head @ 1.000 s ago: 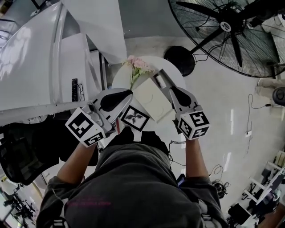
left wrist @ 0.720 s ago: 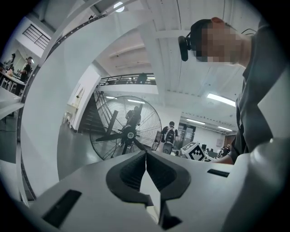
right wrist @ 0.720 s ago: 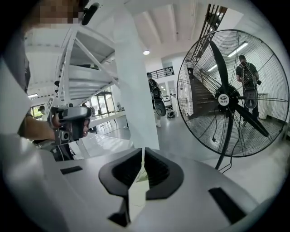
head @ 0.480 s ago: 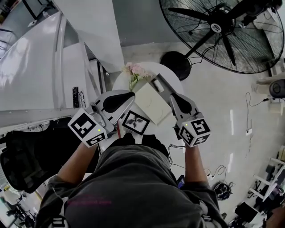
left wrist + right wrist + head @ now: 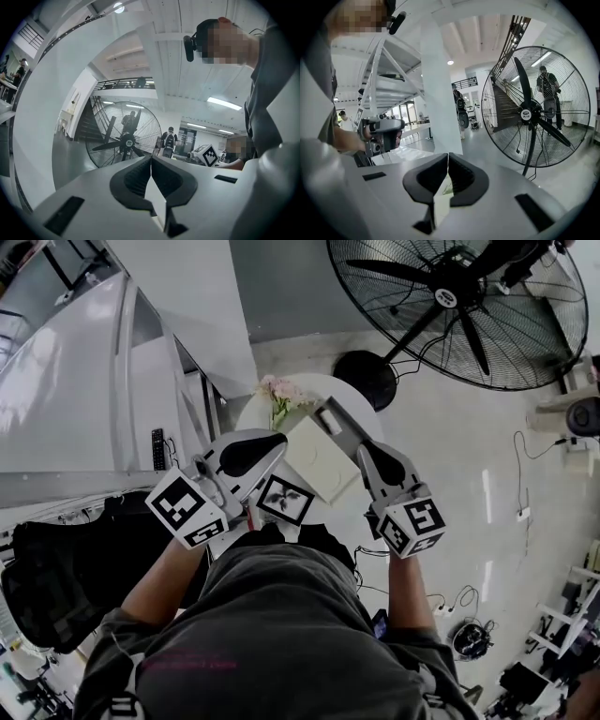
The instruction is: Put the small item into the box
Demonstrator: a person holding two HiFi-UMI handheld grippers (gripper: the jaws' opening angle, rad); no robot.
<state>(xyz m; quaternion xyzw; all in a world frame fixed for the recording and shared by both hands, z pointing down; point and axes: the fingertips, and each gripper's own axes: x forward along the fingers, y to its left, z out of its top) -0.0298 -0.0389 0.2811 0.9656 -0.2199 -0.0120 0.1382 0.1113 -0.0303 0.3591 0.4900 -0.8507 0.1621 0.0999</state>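
A cream square box (image 5: 319,463) lies on a small round white table (image 5: 251,414) just ahead of me. My left gripper (image 5: 278,439) reaches over the table's left side and its pads meet with nothing between them (image 5: 151,161). My right gripper (image 5: 322,408) stretches across the box's far right corner, its tips near the table's back. Its jaws are shut too, pad against pad (image 5: 448,159), and only a pale strip of the box shows below them. I cannot pick out the small item in any view.
Pink flowers (image 5: 279,390) stand at the table's back left. A square black-and-white marker card (image 5: 284,500) lies at its near edge. A big floor fan (image 5: 459,306) with a round base (image 5: 367,376) stands behind the table. White panels rise at the left.
My head view has tilted, so the fan and table sit a little further left. The right gripper's cube has dropped slightly toward me. Both grippers stay over the table.
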